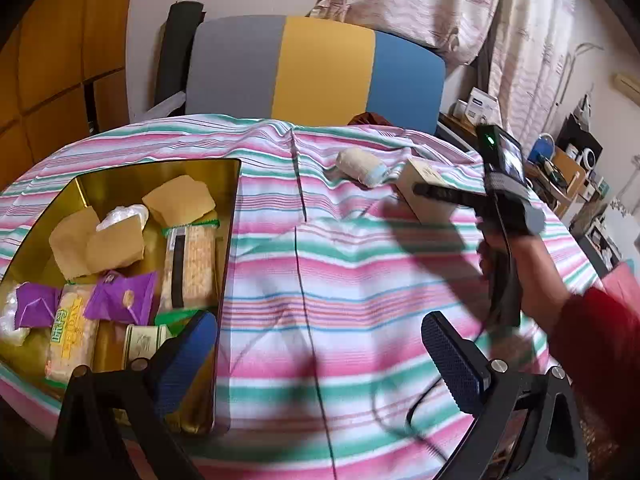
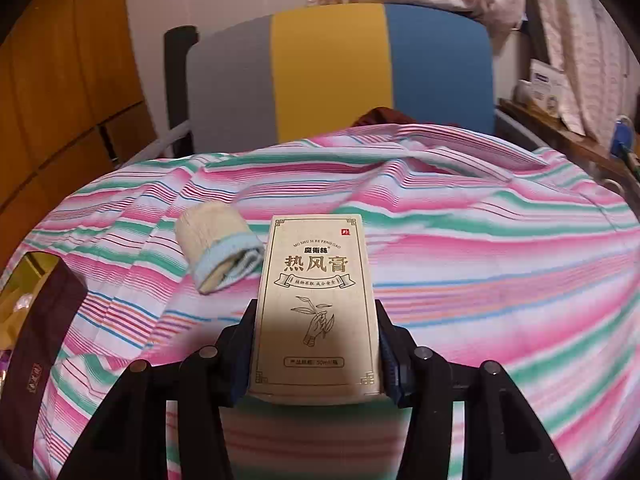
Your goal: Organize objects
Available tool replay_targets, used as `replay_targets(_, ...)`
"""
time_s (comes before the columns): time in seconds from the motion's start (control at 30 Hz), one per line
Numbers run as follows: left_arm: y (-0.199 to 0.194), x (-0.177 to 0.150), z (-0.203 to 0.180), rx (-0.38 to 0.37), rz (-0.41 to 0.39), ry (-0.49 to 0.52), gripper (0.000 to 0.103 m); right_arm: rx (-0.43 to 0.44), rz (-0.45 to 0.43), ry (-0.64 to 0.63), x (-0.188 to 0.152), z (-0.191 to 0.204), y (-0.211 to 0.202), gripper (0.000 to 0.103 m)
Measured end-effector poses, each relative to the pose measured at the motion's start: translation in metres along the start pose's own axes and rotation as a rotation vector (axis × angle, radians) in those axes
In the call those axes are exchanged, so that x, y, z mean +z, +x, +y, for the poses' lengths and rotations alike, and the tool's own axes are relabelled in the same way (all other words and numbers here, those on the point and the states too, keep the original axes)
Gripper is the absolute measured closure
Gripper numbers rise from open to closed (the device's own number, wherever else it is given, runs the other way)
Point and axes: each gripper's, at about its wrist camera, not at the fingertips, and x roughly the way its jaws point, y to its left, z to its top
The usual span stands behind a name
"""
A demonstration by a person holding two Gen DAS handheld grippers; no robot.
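A beige carton with gold print (image 2: pixel 316 296) lies on the striped cloth, and my right gripper (image 2: pixel 316 308) is shut on it, one finger pressed to each long side. The left wrist view shows the same carton (image 1: pixel 424 184) far right. Beside it, on its left, lies a rolled cream-and-blue cloth (image 2: pixel 218 250), untouched. A golden tin (image 1: pixel 160 164) at the left holds several packets, among them purple sachets (image 1: pixel 120 296) and brown paper bags (image 1: pixel 180 200). My left gripper (image 1: pixel 320 360) hangs open over the cloth by the tin's near right corner, nothing between its blue pads (image 1: pixel 188 360).
A chair with a grey, yellow and blue back (image 1: pixel 320 68) stands behind the table. Cluttered shelves (image 1: pixel 568 168) line the right side. A person's hand in a red sleeve (image 1: pixel 592 340) holds the right gripper. A black cable (image 1: pixel 400 420) trails over the cloth.
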Motion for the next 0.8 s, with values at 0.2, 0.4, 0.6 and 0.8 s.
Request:
replay_targets(0.2,0.019,0.038,-0.005,0.050,-0.038,-0.028,0.000,-0.123,-0.044,0.043,-0.011,-0.005,-0.016,0.052)
replay_targets(0.4,0.067,0.091,-0.028,0.080,-0.064,0.017,0.000,-0.133,-0.041,0.127,-0.016,-0.024,-0.014,0.052)
replay_targets(0.6,0.139,0.131,-0.065,0.062,-0.082,0.226,0.000,-0.157,-0.057,0.113,-0.018,-0.021,-0.014,0.052)
replay_targets(0.8,0.206,0.149,-0.076,0.114,-0.028,0.332,0.000,-0.147,-0.063,0.143,-0.020,-0.027,-0.015,0.051)
